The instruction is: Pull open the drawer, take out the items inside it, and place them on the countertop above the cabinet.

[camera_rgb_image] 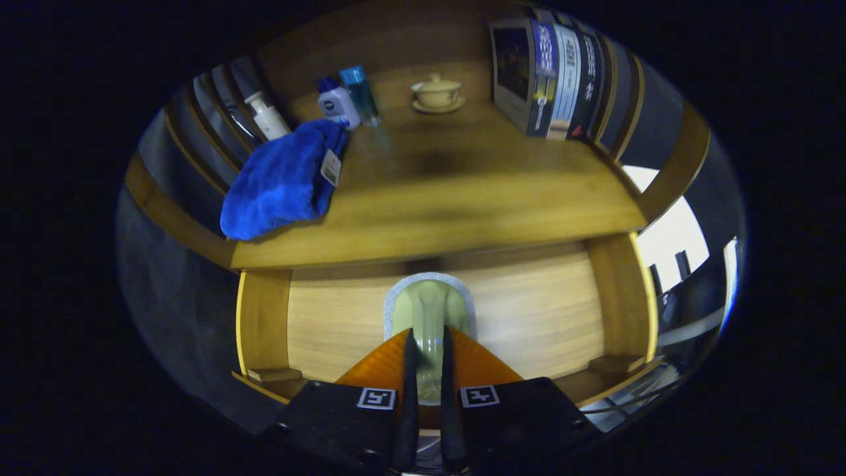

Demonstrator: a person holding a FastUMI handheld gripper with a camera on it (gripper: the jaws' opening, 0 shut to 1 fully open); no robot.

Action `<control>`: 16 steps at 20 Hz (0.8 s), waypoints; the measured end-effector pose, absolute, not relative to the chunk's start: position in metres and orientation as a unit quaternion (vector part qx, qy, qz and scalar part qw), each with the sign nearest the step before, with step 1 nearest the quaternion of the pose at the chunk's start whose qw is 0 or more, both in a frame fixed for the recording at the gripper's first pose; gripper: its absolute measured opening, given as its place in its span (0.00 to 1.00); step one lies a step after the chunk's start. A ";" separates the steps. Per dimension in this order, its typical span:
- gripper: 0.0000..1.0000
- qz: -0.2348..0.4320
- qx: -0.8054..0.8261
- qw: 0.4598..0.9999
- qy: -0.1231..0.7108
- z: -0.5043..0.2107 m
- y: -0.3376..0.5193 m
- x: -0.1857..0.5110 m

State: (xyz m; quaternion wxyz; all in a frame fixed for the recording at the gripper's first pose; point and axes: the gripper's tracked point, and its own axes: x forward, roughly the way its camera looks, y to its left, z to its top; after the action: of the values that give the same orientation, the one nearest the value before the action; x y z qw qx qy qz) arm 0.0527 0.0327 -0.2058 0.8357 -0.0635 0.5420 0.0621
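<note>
Both jaws grip a green brush [428, 317] inside the open drawer [264, 317], below the countertop [462, 198] edge

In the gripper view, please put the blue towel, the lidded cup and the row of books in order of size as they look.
1. Blue towel and row of books: they look about equal, and the towel lies nearer, so I do not rank them.
2. Lidded cup: clearly smallest.
</note>
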 end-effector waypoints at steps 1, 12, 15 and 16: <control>0.22 0.061 -0.070 0.841 0.533 -0.191 0.030 0.059; 0.22 0.041 -0.088 0.874 0.476 -0.117 0.049 0.151; 0.22 0.037 -0.093 0.874 0.475 -0.120 0.055 0.172; 0.22 0.037 -0.094 0.873 0.477 -0.122 0.058 0.179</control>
State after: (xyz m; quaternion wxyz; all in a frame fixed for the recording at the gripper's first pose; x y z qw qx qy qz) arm 0.1788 0.0583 -0.1217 0.8731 -0.0936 0.4770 0.0373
